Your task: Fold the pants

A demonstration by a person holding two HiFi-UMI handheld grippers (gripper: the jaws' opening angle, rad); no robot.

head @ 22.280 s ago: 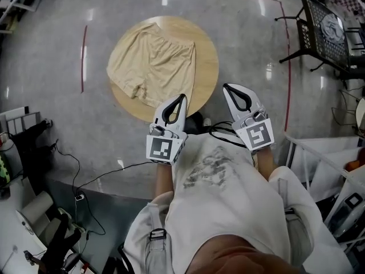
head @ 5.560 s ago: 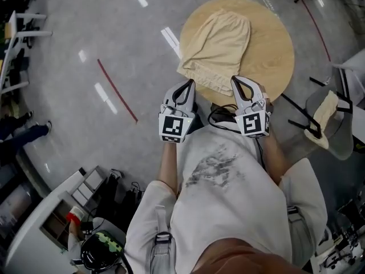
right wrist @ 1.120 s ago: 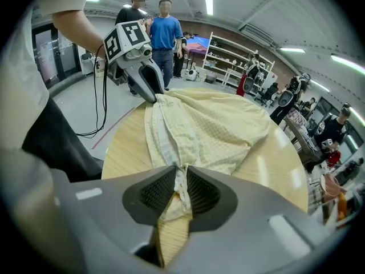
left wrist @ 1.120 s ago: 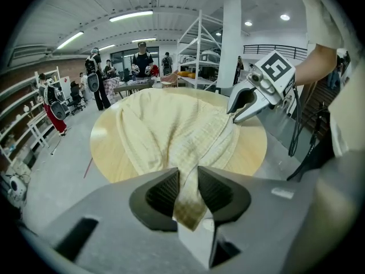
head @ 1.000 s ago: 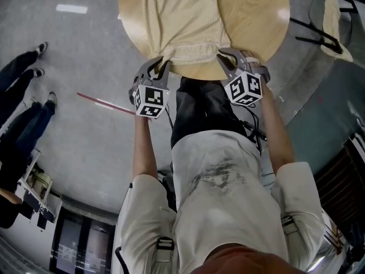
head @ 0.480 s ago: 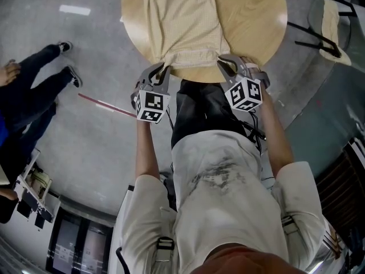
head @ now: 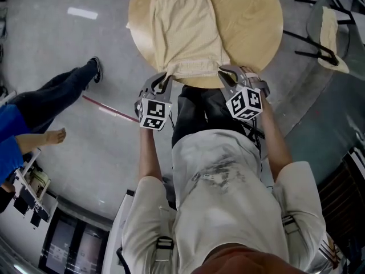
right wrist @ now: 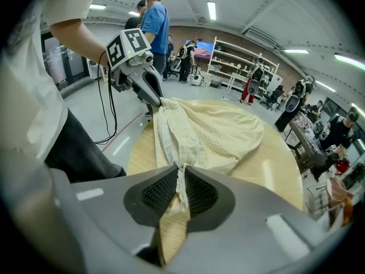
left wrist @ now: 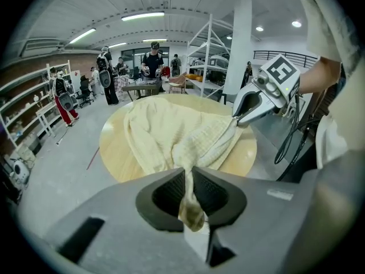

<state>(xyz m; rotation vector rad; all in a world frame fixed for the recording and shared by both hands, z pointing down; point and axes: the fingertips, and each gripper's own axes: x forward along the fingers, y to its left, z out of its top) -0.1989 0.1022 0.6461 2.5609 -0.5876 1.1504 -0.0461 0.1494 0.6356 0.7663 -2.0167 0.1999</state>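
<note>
1. So, the left claw is clamped on one near corner of the pants. Its jaws have just been closing, and a pinch of cream fabric is squeezed between the pads.
2. The right claw has the other near corner the same way, jaws narrow with cloth bunched up between them.
3. The near edge of the pants runs straight from one claw across to the other, right at the near rim of the bench.
4. The rest of the pants lies out ahead of both claws, a bit rumpled, on that round wooden bench.
5. Off to the left of the left claw, a bystander's legs stand on the grey floor.
</note>
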